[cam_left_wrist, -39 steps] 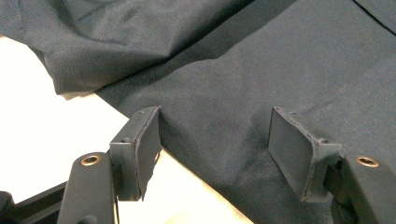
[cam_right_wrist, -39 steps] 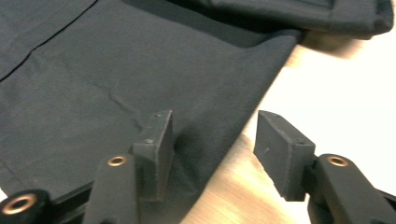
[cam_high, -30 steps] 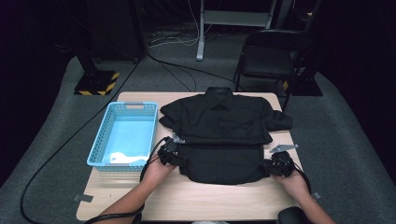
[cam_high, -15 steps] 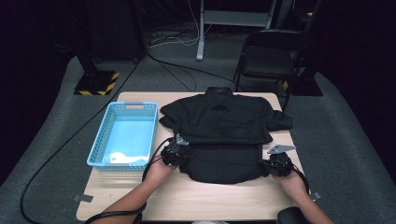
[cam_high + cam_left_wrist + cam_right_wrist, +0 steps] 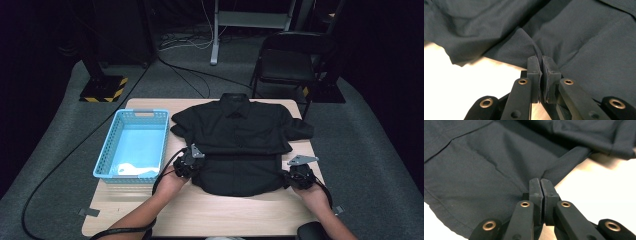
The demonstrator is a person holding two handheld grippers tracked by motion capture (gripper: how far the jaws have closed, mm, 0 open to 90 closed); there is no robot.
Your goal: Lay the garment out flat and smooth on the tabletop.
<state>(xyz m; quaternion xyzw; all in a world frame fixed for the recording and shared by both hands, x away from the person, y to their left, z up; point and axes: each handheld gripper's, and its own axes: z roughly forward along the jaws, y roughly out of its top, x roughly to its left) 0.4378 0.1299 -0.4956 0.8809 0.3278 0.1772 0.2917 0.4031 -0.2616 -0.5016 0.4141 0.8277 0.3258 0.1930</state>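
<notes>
Shirt: black short-sleeved button-up shirt (image 5: 240, 145) of thin woven cloth, lying flat in the middle of the light wooden desk (image 5: 225, 215), collar at the far edge, hem toward the near edge; its lower part is folded, with a straight crease running left to right across it.
Left gripper: black two-jaw left gripper (image 5: 189, 162) sits at the shirt's left side edge, just below the crease; in the left gripper view its jaws are pressed together on a pinched ridge of the dark cloth (image 5: 537, 53).
Right gripper: black two-jaw right gripper (image 5: 300, 172) sits at the shirt's right side edge, level with the other; in the right gripper view its jaws are closed on the cloth's folded edge (image 5: 541, 176).
Basket: light blue plastic lattice basket (image 5: 112, 150) stands on the desk's left part, just beside the shirt's left sleeve.
Chair: black folding chair (image 5: 287, 65) stands on the grey floor beyond the desk's far right corner.
</notes>
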